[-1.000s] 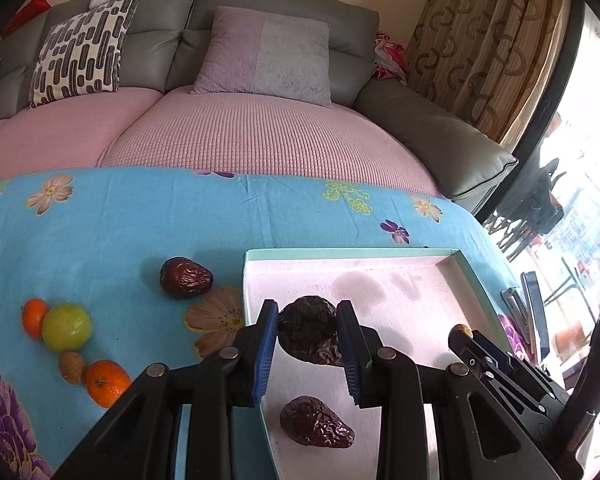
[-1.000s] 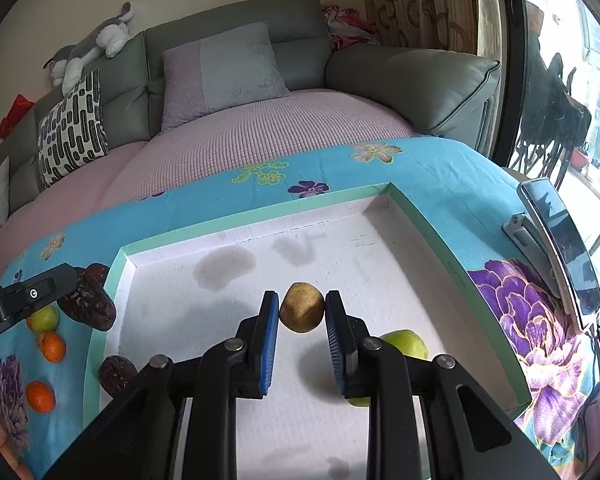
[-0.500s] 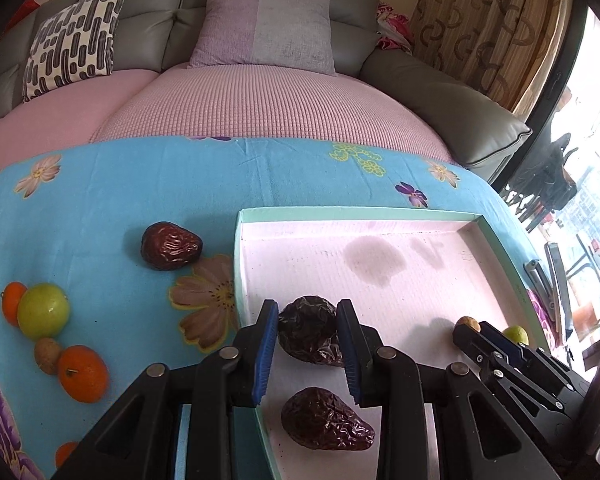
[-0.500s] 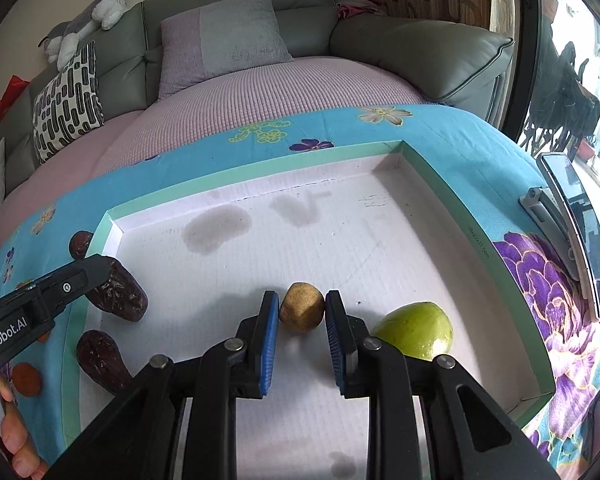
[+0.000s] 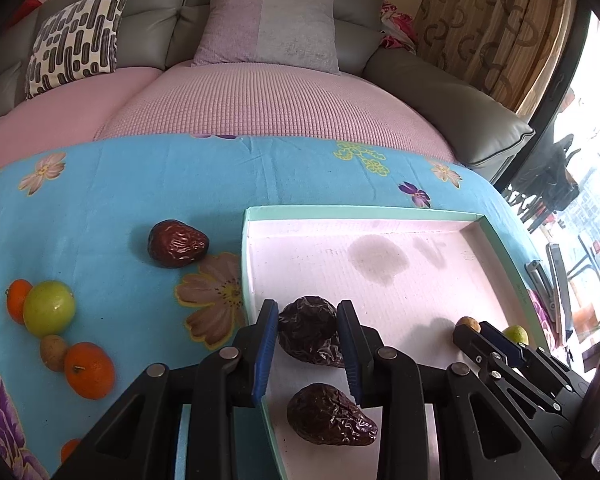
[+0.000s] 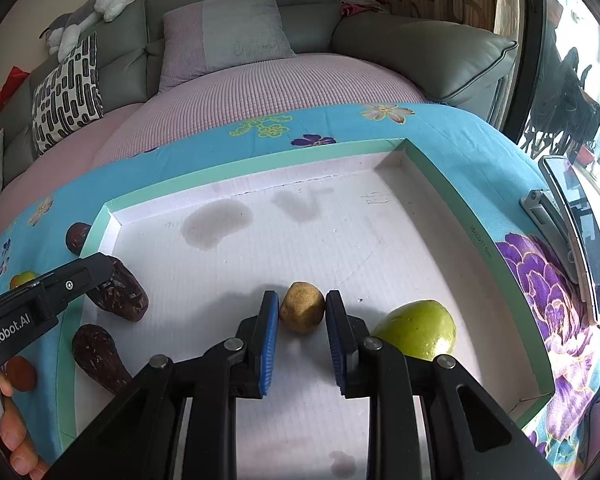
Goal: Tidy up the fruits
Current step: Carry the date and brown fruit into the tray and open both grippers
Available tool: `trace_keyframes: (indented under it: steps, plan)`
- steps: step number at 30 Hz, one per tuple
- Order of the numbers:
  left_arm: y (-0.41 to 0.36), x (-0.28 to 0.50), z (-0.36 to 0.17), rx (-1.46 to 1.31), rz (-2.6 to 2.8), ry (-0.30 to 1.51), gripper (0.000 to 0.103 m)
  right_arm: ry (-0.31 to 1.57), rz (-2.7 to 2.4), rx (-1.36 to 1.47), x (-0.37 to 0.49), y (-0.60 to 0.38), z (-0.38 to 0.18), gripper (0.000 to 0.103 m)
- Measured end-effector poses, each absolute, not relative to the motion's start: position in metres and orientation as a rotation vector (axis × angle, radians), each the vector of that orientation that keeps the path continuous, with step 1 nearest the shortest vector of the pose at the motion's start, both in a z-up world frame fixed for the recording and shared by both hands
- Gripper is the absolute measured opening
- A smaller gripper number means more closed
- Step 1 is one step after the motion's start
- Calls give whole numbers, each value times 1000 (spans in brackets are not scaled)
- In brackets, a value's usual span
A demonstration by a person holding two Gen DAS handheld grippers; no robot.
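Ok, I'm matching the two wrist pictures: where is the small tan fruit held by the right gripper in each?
Left wrist view: tan fruit far right, small, at the right gripper's tip.
Right wrist view: lower centre, between the blue pads.
Shared landmark: green fruit beside it in the tray.

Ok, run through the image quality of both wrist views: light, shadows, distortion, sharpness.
Left wrist view: strong fisheye bending, black corners; the window at right is blown out; the tray floor is bright, with soft shadows beside the dark date in the left gripper. Right wrist view: same curvature, sharp up close; glare at the right edge; the right gripper on the brown fruit casts a soft shadow.
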State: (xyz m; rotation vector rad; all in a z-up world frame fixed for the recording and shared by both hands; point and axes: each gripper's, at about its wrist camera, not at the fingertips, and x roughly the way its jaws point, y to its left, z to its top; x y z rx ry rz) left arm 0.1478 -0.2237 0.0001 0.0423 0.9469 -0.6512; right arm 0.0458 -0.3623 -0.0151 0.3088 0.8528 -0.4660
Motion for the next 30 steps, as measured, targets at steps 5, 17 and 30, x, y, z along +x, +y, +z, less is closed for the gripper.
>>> trace_keyframes:
  steps: [5, 17, 30]
  plan:
    - [-221, 146, 5, 42, -653, 943, 32, 858, -462, 298, 47, -361, -15, 25]
    - [-187, 142, 37, 41, -562, 912, 71, 839, -444, 261, 43, -351, 1, 62]
    - [-128, 160, 36, 77, -358, 880, 103, 838, -390, 240, 48, -336, 6, 90]
